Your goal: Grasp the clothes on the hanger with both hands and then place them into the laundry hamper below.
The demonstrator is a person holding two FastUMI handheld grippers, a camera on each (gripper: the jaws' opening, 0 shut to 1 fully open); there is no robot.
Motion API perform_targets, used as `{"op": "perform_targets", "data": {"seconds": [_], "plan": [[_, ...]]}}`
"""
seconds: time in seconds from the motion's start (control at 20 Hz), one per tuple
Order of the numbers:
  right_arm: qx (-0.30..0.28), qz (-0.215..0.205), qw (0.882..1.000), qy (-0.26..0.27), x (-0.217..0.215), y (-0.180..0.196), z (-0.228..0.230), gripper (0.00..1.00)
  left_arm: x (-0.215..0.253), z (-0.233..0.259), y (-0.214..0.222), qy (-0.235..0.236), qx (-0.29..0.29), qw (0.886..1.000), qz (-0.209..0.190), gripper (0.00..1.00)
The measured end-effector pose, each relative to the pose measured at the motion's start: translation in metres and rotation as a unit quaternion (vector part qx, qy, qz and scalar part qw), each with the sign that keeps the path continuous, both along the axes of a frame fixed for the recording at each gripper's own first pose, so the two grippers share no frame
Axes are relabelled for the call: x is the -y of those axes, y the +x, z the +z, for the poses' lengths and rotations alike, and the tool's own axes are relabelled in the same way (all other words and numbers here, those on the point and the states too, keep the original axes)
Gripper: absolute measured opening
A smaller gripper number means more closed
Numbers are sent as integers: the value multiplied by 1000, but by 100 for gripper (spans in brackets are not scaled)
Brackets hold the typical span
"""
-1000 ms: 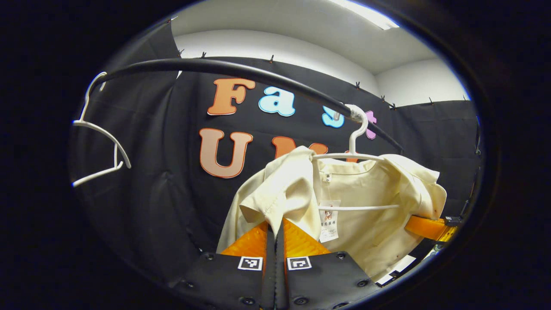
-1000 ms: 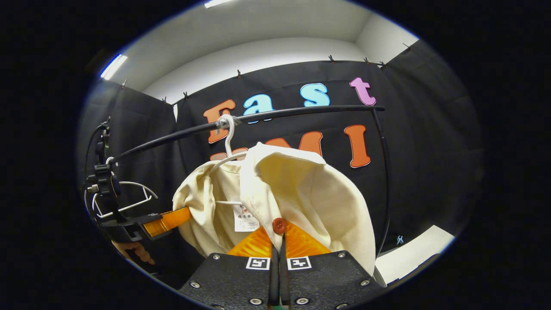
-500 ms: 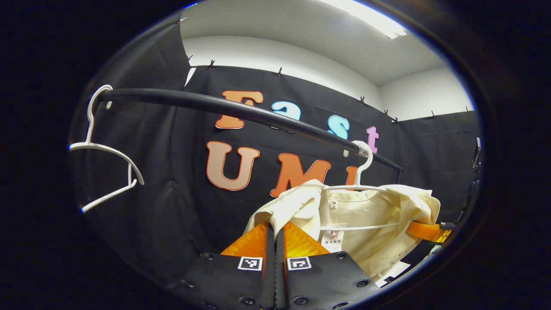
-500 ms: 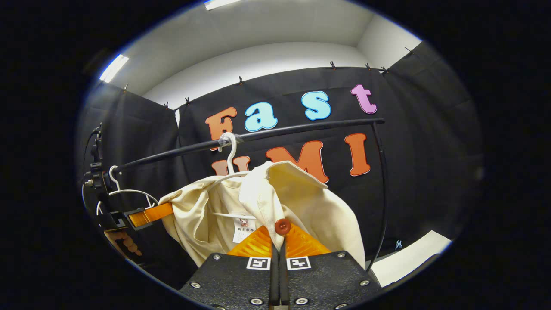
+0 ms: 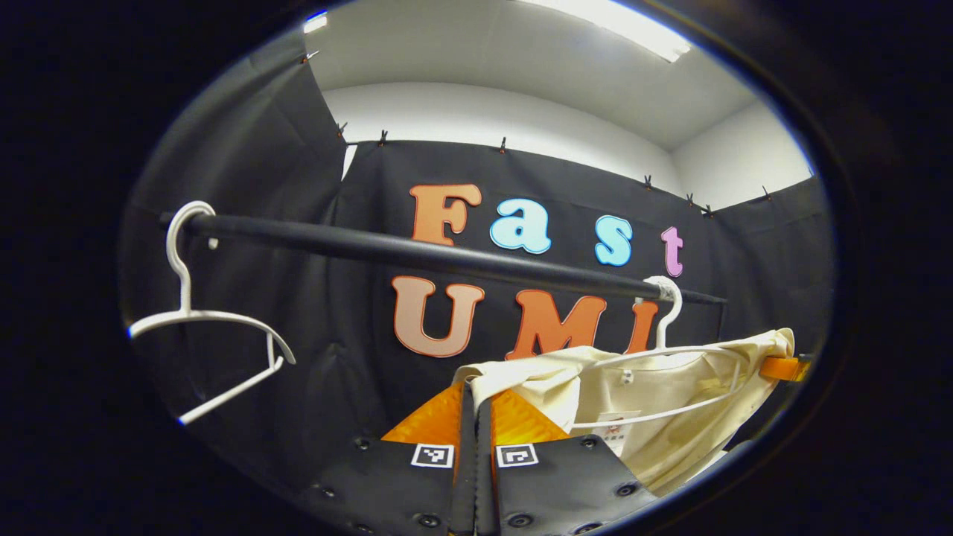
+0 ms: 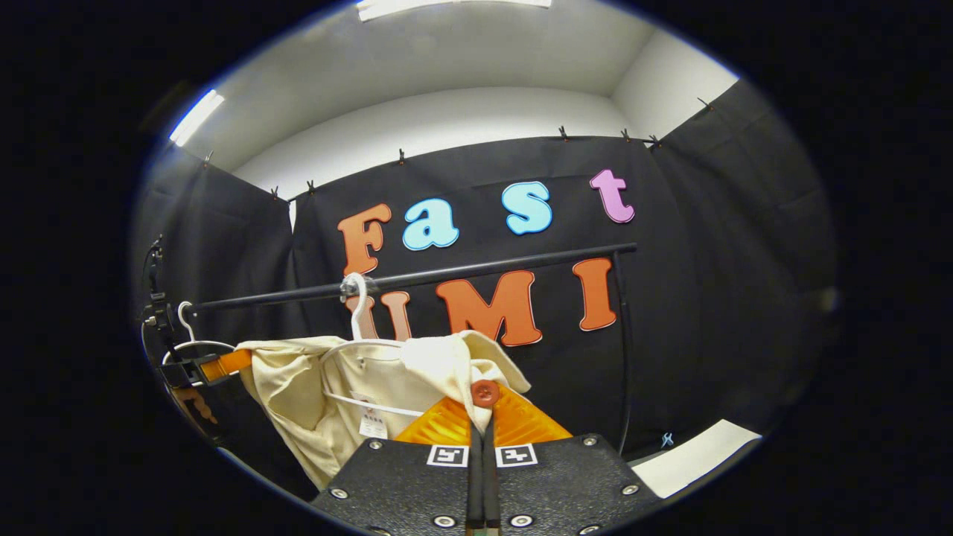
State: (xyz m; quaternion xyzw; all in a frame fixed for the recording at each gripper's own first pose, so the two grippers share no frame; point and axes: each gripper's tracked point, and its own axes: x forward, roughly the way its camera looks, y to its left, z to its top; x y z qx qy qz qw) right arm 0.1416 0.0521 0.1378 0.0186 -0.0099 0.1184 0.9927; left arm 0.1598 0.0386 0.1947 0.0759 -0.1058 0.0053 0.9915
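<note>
- One cream shirt (image 5: pixel 670 417) hangs spread between the two grippers, below the black rail (image 5: pixel 417 253); it is near the right end of the rail in the left gripper view and near the left end in the right gripper view.
- Two white hangers: one bare hanger (image 5: pixel 205 327) at the rail's far left, and one hanger (image 5: pixel 663 350) inside the shirt, its hook over the rail.
- One red button (image 6: pixel 485 392) sits on the shirt edge just above the right gripper's fingers.
- One paper tag (image 6: pixel 370 423) hangs inside the collar.
- Two grippers: the left gripper (image 5: pixel 475 406) has its orange fingers closed together on a fold of the shirt; the right gripper (image 6: pixel 482 417) is likewise clamped on the shirt's buttoned edge.
- A hand (image 6: pixel 195 402) shows below the left gripper in the right gripper view.
- Compared with a second ago, both grippers sit lower: the rail and hangers appear higher above them, and the shirt is pulled down and stretched flatter, slipping off the hanger's shoulders.
</note>
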Motion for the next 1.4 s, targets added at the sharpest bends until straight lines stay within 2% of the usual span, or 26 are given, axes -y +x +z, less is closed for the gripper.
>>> {"op": "perform_targets", "data": {"seconds": [0.15,0.5,0.7,0.95,1.4], "plan": [[0,-12,1000,7,19,7,7,0,-17,8,3,2,10,1000,19,7],[7,-25,1000,-2,49,23,23,0,-37,8,6,11,10,999,33,7],[14,-38,999,-13,62,35,34,0,-40,-2,14,-15,-1,999,30,7],[-5,-35,999,-23,64,40,9,0,-49,-10,18,7,-4,999,50,9],[-44,-33,998,-3,72,39,-43,0,-43,-31,30,18,-25,998,59,7]]}}
